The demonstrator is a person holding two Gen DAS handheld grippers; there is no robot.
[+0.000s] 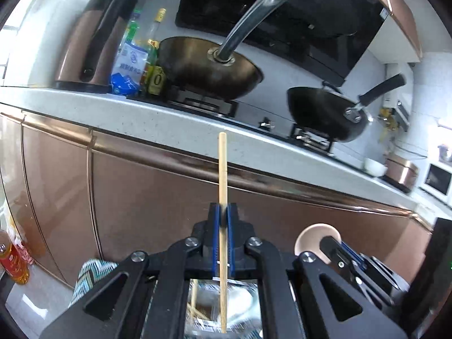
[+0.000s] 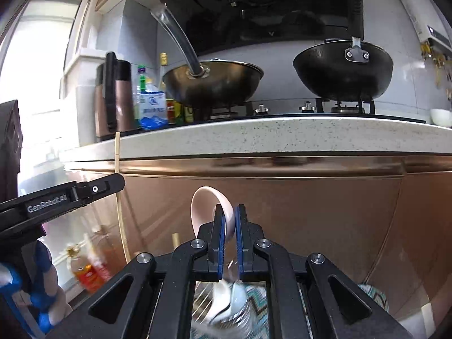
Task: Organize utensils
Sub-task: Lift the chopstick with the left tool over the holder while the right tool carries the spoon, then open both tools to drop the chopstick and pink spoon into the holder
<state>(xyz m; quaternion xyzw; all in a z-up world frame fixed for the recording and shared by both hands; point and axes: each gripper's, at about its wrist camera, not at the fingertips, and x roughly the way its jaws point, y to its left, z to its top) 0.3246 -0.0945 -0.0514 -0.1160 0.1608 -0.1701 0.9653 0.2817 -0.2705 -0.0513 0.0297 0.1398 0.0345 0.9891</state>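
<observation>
From the left wrist view, the left tool (image 1: 223, 212) is clamped on a single pale wooden chopstick (image 1: 222, 169). The stick is plain, round and straight, and it stands upright between the blue pads, its top end rising above the fingertips to the level of the front edge of the desk (image 1: 141, 118) and its lower end running down past the tool's body. The tool points forward, a little below level, at the copper-coloured cabinet fronts under the desk. Low at the right of this view sits the right tool (image 1: 343, 250), with the round, pale pink bowl of a spoon (image 1: 309, 238) showing beside it. Below the left tool, blurred, lie more chopsticks and white spoons on something I cannot make out.

From the right wrist view, the right tool (image 2: 230, 214) grips the spoon (image 2: 203, 206), a glossy pale pink ceramic one; its bowl curves up and to the left of the fingertips, while the handle is pinched between the narrow blue pads. This tool also faces the cabinet front, slightly below level. At the left the left tool (image 2: 113, 182) reaches in side-on, the chopstick (image 2: 118, 175) upright in it, crossing the desk's (image 2: 282, 138) front edge. On the desk stand two woks on the hob.
</observation>
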